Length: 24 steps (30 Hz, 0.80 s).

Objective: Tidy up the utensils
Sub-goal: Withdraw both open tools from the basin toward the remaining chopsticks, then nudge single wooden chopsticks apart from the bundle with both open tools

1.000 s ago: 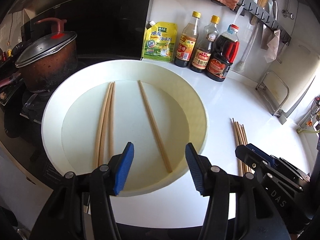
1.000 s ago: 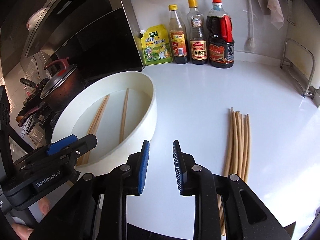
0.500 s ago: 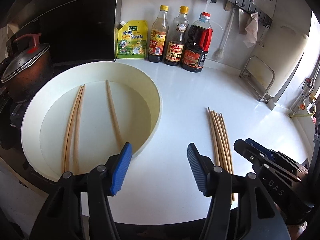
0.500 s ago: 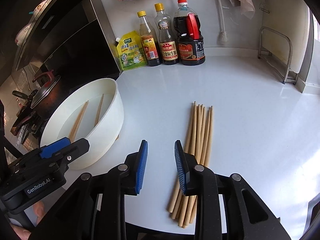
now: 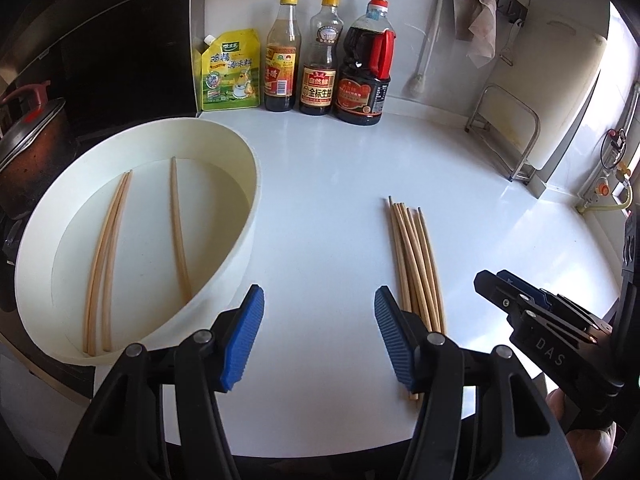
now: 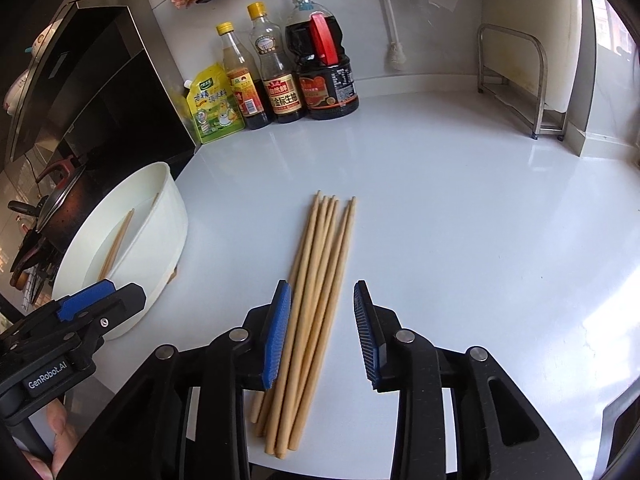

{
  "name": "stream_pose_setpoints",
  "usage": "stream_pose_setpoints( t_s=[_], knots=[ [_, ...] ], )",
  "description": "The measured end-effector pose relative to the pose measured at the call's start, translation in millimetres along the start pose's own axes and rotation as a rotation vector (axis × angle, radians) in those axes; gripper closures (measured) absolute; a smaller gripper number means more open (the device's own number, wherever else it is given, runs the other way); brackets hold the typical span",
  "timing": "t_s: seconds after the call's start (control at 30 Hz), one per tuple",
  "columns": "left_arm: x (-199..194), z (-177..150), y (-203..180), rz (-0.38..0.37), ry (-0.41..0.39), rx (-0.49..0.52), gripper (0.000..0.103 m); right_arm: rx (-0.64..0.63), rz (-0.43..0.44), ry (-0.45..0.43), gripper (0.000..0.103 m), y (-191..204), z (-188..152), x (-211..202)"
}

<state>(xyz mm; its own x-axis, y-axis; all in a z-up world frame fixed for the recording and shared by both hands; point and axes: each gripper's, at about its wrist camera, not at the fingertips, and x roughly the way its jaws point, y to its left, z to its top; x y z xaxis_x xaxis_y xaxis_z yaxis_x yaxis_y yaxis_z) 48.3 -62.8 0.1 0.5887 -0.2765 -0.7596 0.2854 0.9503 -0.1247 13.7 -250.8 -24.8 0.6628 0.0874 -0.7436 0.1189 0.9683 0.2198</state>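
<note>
I am holding both grippers over a white bench, partway through sorting chopsticks. Three chopsticks [image 5: 120, 248] are lying loose in the basin [image 5: 248, 224] at the bench's left edge: two side by side, one apart from them nearer the middle. A bundle [image 6: 316, 292] of what looks like six or seven more is lying flat on the bare bench, well apart from the basin, tips pointing toward the back wall.

My right gripper [image 6: 322, 332] is hanging low over the thick end of the bundle, jaws parted fairly wide and straddling it, holding nothing; the left blue pad is sitting just beside the outermost stick, and I cannot tell whether it is touching. My left gripper [image 5: 318, 334] is standing wide open and empty over bare bench between basin and bundle.

By my reading, the job is roughly half done or less. Which way the sticks are travelling I cannot tell from this alone: either the basin's three are waiting to join the bundle, or the bundle is waiting to go in. Sauce bottles [image 5: 320, 60] and a yellow pouch [image 5: 230, 72] are lining the wall, untouched.
</note>
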Motion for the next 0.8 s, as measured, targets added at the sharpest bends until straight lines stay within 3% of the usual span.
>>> stream_pose_setpoints(
  t_s=[0.27,0.8],
  knots=[
    [20.0,-2.9,-21.3,-0.023,0.043,0.028,0.046,0.015,-0.016,0.039,0.070,-17.1,-6.7,13.6],
    [38.3,-9.7,-20.0,-0.037,0.090,0.023,0.044,-0.029,-0.052,0.097,0.070,-3.0,-20.1,40.5]
  ],
)
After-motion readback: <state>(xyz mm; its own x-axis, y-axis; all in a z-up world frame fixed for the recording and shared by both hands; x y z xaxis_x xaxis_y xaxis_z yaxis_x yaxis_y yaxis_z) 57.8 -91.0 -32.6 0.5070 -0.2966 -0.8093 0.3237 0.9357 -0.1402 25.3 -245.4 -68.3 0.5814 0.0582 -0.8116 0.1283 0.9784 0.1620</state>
